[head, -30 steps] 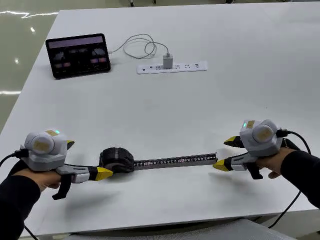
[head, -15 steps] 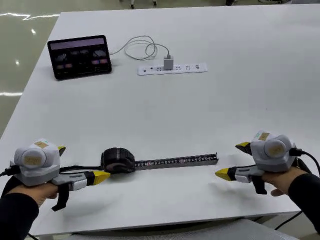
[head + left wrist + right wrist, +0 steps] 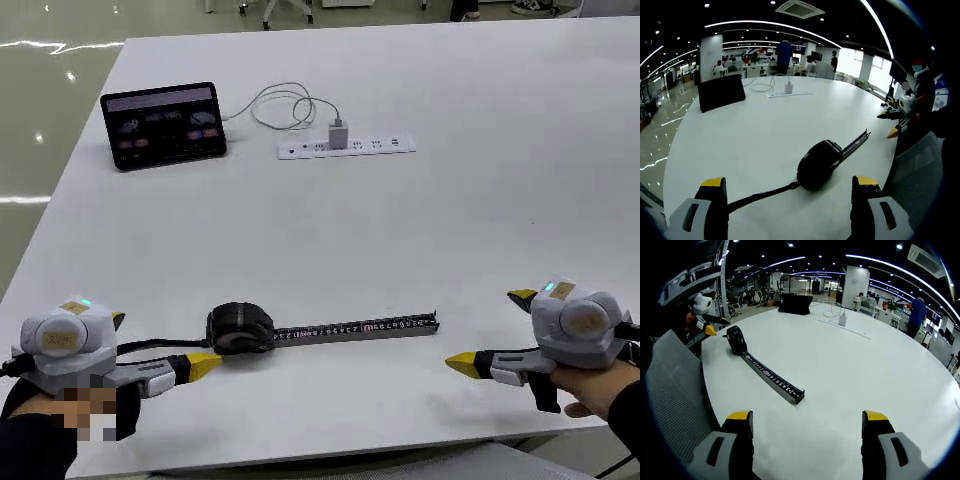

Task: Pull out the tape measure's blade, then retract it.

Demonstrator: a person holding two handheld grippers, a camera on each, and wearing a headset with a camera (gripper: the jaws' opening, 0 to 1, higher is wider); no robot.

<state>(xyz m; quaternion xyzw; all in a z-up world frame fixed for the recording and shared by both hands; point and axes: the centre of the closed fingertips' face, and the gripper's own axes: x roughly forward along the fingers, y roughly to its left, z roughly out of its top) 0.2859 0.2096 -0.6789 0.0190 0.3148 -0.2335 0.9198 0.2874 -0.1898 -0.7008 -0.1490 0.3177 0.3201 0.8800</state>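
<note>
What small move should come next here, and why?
Probably ease the left gripper forward onto the case to steady it for retracting: the blade lies extended on the table, the case sits just ahead, and this gripper and the right gripper are open, off the tape.

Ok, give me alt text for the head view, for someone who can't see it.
A black tape measure lies on a white table, its blade pulled out to the right, neither gripper gripping it. The left gripper is held just left of it, the right gripper beyond the blade's tip, jaws open. A tablet and power strip sit farther back.
</note>
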